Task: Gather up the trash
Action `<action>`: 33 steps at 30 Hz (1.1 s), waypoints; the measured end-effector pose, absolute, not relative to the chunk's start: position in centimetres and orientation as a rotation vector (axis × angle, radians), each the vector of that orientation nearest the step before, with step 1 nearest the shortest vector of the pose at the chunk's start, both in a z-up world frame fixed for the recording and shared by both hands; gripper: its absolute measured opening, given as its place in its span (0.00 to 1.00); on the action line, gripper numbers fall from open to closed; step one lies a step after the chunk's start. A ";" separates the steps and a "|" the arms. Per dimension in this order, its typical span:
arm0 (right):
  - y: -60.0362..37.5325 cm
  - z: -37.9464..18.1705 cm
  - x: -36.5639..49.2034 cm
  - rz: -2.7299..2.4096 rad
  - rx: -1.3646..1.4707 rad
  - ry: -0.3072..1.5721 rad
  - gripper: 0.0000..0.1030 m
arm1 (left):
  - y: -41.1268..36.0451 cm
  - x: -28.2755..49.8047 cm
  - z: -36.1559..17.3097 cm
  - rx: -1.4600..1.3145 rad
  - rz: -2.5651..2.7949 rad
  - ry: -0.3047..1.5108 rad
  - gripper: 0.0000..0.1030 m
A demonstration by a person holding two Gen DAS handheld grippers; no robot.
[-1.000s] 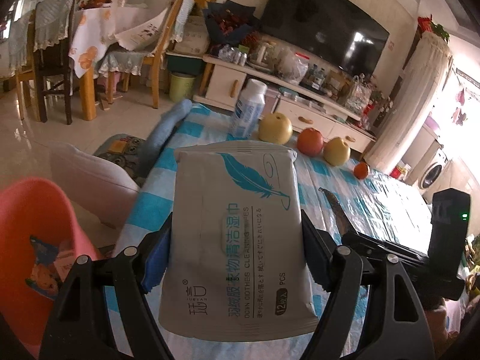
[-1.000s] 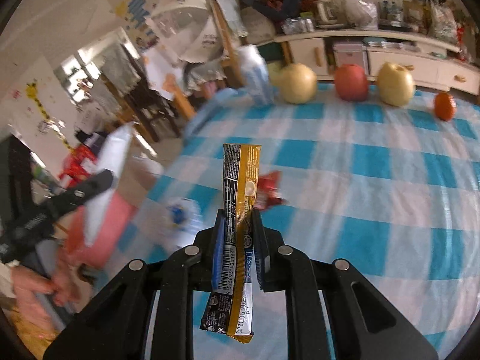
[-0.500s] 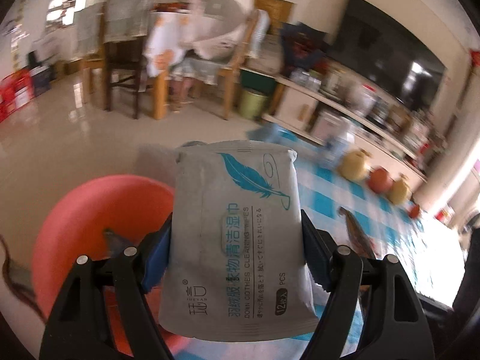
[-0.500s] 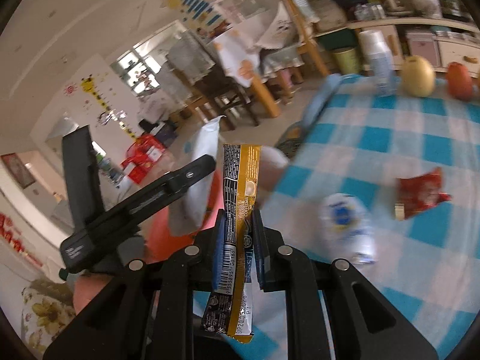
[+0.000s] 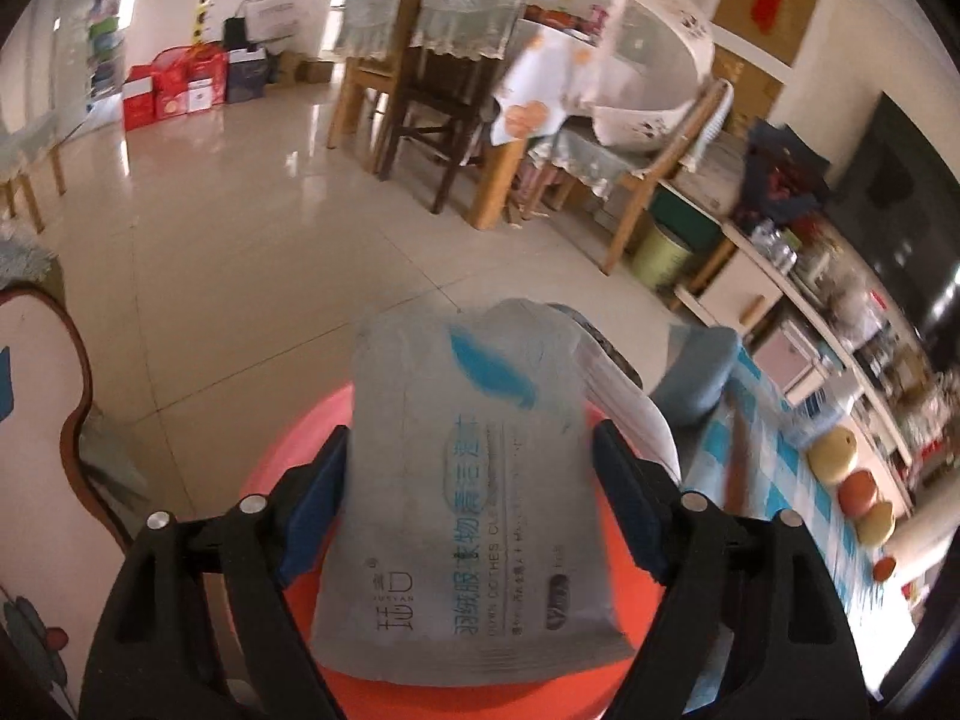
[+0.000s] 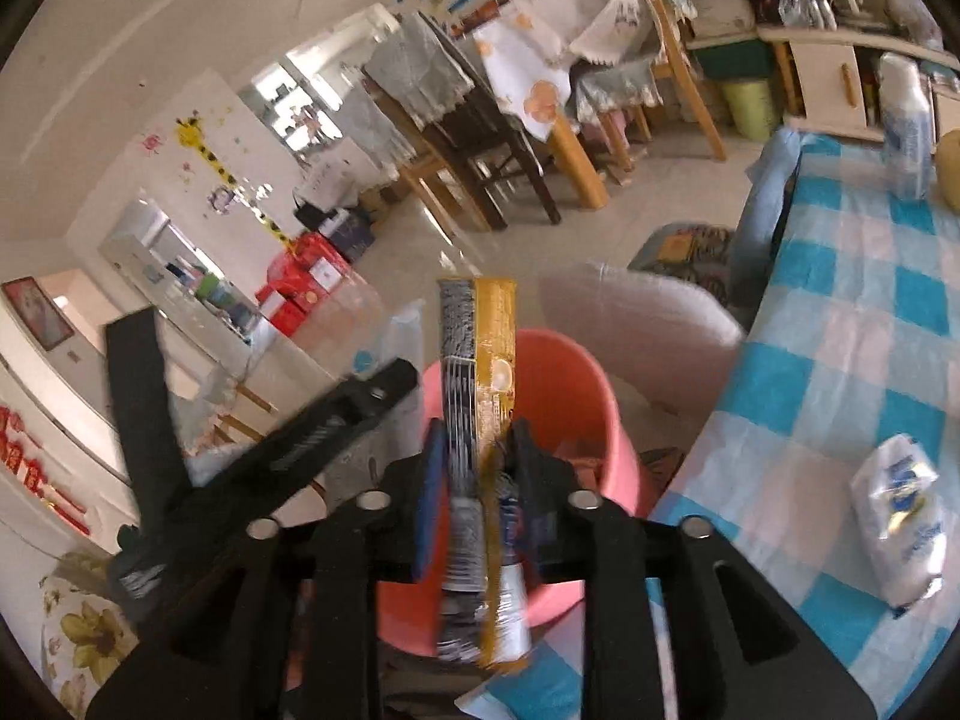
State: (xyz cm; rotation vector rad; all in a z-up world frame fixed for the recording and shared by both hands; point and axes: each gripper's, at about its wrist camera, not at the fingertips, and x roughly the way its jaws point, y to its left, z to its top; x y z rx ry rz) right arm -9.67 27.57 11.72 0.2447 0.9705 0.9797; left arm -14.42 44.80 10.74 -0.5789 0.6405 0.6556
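Observation:
My left gripper (image 5: 468,462) is shut on a grey wet-wipes pack (image 5: 468,510) with a blue feather print, held over a pink bin (image 5: 288,468) on the floor. My right gripper (image 6: 477,450) is shut on a long yellow and grey snack wrapper (image 6: 480,372), held over the same pink bin (image 6: 558,384). The left gripper (image 6: 300,444) shows at the left of the right wrist view. A crumpled white and blue wrapper (image 6: 906,504) lies on the blue checked tablecloth (image 6: 840,324).
A white plastic stool (image 6: 648,312) stands beside the bin, next to the table's edge. A white bottle (image 6: 906,120) and fruit (image 5: 852,480) stand at the table's far end. Dining chairs (image 5: 432,60), a green bin (image 5: 660,246) and a TV cabinet lie beyond.
Both grippers have swung left, away from the table, and now hang over the pink bin. Each still holds its item.

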 end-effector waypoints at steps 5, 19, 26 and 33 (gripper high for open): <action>26.3 11.3 -10.0 0.919 0.228 0.957 0.60 | 45.6 -15.0 10.9 -0.583 0.688 0.619 0.83; 20.7 11.7 -13.2 0.759 0.023 0.835 0.81 | 42.8 -13.9 12.0 -0.499 0.622 0.582 0.86; 17.6 11.1 -14.0 0.697 -0.017 0.803 0.87 | 40.1 -12.5 12.5 -0.418 0.544 0.571 0.86; 15.1 10.4 -13.4 0.670 0.019 0.808 0.87 | 37.9 -11.2 12.3 -0.375 0.493 0.585 0.86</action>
